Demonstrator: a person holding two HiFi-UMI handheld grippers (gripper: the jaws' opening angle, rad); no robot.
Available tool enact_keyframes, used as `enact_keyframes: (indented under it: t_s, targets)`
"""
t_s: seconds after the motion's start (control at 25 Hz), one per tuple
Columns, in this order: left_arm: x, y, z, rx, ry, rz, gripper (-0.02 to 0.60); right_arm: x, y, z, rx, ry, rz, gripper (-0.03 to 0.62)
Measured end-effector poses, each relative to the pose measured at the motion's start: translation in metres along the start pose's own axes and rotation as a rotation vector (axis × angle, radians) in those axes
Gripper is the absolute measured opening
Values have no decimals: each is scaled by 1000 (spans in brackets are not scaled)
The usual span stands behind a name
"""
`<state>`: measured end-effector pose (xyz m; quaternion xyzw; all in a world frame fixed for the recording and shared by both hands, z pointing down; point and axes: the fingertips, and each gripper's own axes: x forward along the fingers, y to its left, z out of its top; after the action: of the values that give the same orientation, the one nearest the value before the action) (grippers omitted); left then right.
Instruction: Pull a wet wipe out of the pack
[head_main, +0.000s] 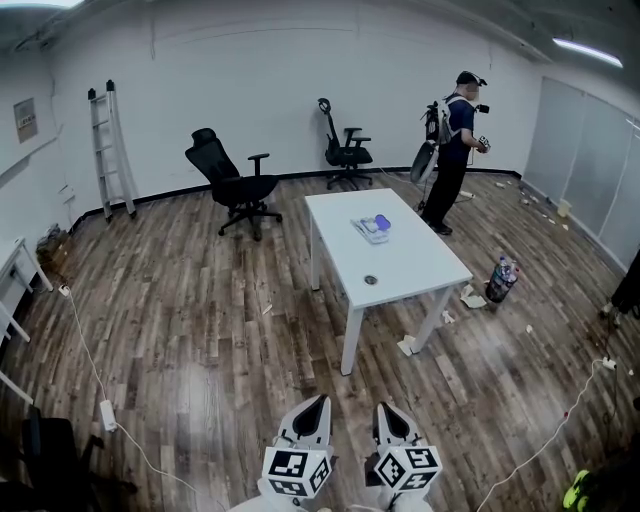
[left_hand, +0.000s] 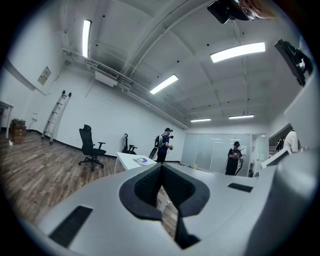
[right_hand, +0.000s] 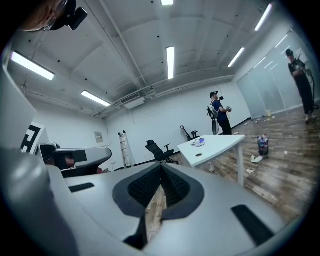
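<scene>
- White left tool: its jaws are together with nothing between them, and it points level into the room.
- Right tool, just beside it at 3 o'clock: its jaws are likewise pressed together on nothing, and it is tipped slightly down.
- Both are low and carried side by side, which looks like walking posture rather than reaching; I judge the task hasn't begun.
- Bare wood floor lies between the tools and the work.
- White surface stands well apart at about 12 o'clock.
- The pack lies flat at its far end, towards 12 o'clock, near the middle of its width and away from the edges. Whether a wipe pokes out is too small to tell.
- A small dark disc sits on the surface nearer the tools, apart from the pack.
- A black chair stands at 11 o'clock.
- A person stands beyond the surface at 1 o'clock.
</scene>
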<state>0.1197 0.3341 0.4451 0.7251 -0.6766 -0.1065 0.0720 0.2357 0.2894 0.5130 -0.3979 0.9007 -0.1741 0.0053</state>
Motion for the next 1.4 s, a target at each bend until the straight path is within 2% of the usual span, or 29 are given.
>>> enact_keyframes:
  t_s: [0.36,0.72,1.4]
  targets:
    - [13,19,4,-36,0,13,0,17,-3,5,-4,8,-18,8]
    - [37,40,3,-35,14,6,0,47,-3,8,-5,12,-20,8]
    - [113,113,33,-19,1,-4,0,155,3,38,-3,-19,-26,8]
